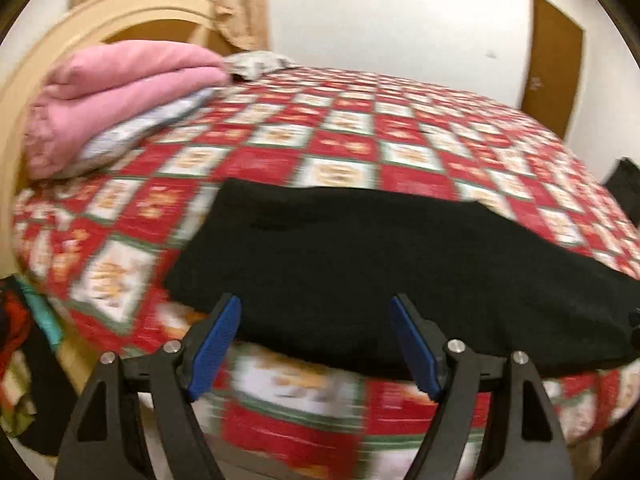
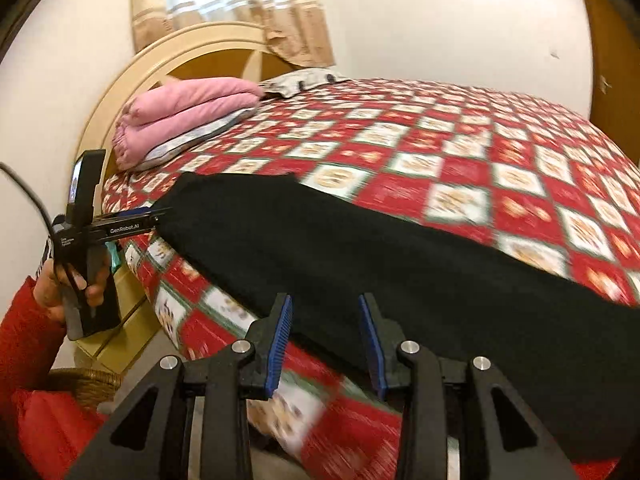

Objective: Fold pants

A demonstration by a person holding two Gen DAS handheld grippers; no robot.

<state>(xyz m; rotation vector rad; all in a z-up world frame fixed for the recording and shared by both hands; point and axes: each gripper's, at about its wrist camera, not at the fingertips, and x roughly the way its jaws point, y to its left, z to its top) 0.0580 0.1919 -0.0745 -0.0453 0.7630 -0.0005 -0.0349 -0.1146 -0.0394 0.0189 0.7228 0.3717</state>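
Bed: one bed under a red, white and green checked cover filled most of both views; its near edge curved down toward the floor just in front of the grippers.
Headboard: one cream arched headboard stood at the far left end, with a curtain behind it.
Pants: one pair of black pants lay flat along the near edge of the bed, stretching from the left end out of view to the right; the far side of the cover beyond them lay bare.
Pink bedding: one folded pink blanket sat on a pale pillow by the headboard, well apart from the pants; a second patterned pillow lay behind it.
Door: one brown door stood in the far wall.
Left gripper: the left gripper stood wide apart and held nothing, its blue pads just before the near hem of the pants; in the right wrist view it reached the pants' left end, held by a hand in a red sleeve.
Right gripper: the right gripper was partly apart, nothing pinched, at the pants' near edge.
Open room: floor showed below the bed edge; a wicker basket sat low left.
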